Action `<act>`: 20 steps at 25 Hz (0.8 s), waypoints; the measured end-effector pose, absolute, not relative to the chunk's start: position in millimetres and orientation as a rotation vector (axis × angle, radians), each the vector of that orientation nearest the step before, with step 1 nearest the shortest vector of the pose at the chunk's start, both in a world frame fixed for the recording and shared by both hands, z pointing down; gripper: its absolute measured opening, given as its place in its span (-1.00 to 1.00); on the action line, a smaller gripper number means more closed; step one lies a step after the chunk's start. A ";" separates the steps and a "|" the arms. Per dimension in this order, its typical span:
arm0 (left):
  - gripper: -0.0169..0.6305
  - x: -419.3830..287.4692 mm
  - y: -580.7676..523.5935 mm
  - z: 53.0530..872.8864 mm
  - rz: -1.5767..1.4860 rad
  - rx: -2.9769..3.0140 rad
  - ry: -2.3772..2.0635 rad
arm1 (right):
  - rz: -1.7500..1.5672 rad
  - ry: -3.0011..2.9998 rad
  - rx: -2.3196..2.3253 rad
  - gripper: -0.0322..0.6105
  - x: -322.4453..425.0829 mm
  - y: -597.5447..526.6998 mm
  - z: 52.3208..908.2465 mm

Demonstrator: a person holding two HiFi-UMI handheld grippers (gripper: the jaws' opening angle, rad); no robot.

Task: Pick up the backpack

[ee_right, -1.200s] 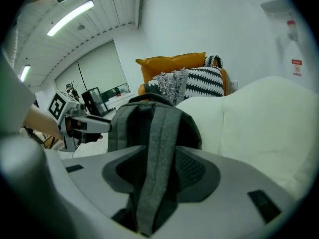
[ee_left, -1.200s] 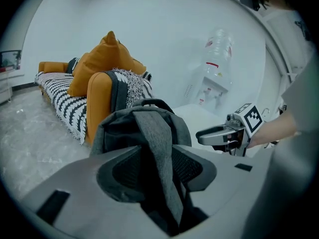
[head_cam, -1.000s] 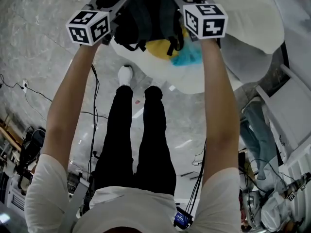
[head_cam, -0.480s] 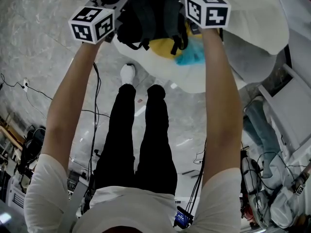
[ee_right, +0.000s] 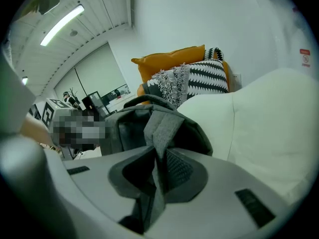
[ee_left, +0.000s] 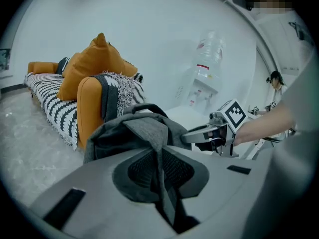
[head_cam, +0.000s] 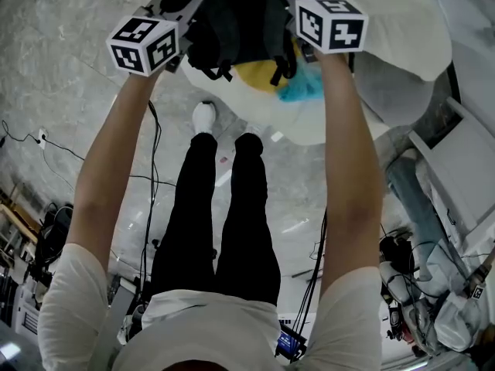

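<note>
Your left claw (ee_left: 162,180) has just been closing and now pinches a grey strap (ee_left: 149,133) of the backpack (ee_left: 112,138). Your right claw (ee_right: 154,183) has closed the same way and clamps the other strap (ee_right: 162,128). The backpack sits between your two claws, against the white cushion (ee_right: 269,123), with the orange sofa (ee_left: 87,103) behind it.

An orange sofa (ee_left: 85,114) draped in a black-and-white zigzag throw (ee_left: 47,101) carries orange cushions (ee_left: 92,63). A water dispenser (ee_left: 203,86) stands by the white wall (ee_left: 149,29). A white beanbag (ee_right: 269,133) sits near the sofa; cables (head_cam: 152,176) trail over the marble floor (head_cam: 54,45).
</note>
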State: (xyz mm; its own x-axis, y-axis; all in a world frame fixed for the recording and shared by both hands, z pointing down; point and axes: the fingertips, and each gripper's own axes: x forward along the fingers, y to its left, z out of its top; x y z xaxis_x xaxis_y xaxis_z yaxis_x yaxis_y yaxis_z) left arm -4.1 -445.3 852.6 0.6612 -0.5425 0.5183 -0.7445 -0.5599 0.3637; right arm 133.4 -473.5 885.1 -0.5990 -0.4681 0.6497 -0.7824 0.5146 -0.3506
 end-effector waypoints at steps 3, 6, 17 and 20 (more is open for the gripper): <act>-0.83 -8.3 -441.7 847.2 0.466 2.310 -0.993 | 0.862 -2.294 1.024 -0.71 128.9 -468.3 874.9; -0.83 -7.8 -435.1 837.2 0.448 2.307 -0.990 | 0.863 -2.306 1.038 -0.73 129.4 -460.9 861.8; -0.84 -19.3 -396.1 790.6 0.419 2.315 -0.967 | 0.862 -2.298 1.034 -0.73 124.5 -414.6 817.9; -0.84 -24.3 -380.3 773.2 0.417 2.319 -0.966 | 0.861 -2.303 1.040 -0.73 120.6 -397.6 799.6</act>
State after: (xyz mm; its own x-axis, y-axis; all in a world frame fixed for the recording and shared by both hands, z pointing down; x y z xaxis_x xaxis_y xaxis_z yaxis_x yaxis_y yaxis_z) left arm -24.3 -380.3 773.2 0.6879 -0.5395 0.4855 -0.7233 -0.5650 0.3969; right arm 120.6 -397.6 799.6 -0.6041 -0.4885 0.6296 -0.7818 0.5165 -0.3493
